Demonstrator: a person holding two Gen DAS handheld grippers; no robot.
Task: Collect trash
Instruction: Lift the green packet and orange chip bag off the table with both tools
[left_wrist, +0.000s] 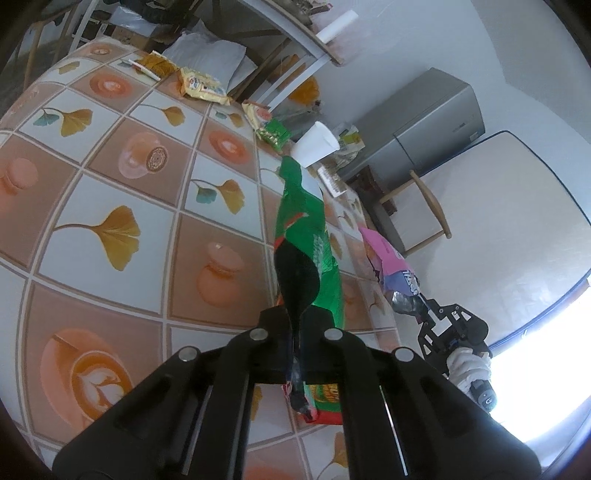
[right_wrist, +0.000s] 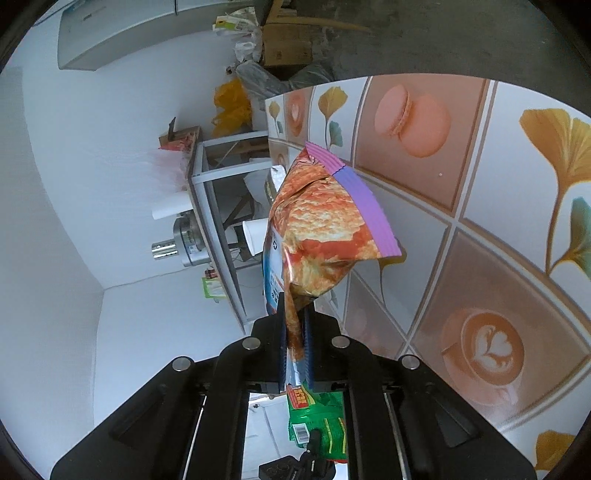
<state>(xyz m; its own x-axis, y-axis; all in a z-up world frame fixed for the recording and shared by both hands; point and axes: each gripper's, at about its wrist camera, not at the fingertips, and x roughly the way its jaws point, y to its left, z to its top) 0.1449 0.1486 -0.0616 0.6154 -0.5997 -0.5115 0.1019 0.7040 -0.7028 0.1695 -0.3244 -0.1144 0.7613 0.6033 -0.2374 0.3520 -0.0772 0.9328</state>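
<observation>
The left hand-held gripper (left_wrist: 295, 314), rising from the bottom centre of its frame, is pointing down over the table (left_wrist: 110, 192) and pinching a green snack bag (left_wrist: 306, 236) that is standing up the middle of the frame. The right hand-held gripper (right_wrist: 295, 317), bottom centre, is pinching an orange and purple snack bag (right_wrist: 317, 229) at mid-frame. Writing on both bags is too blurred to read.

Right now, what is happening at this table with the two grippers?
A person is clearing snack wrappers. The left gripper is shut on a green snack bag, and the right gripper is shut on a pink and orange snack bag; both bags appear lifted off the patterned tablecloth. More wrappers and a white paper cup lie at the far end.
</observation>
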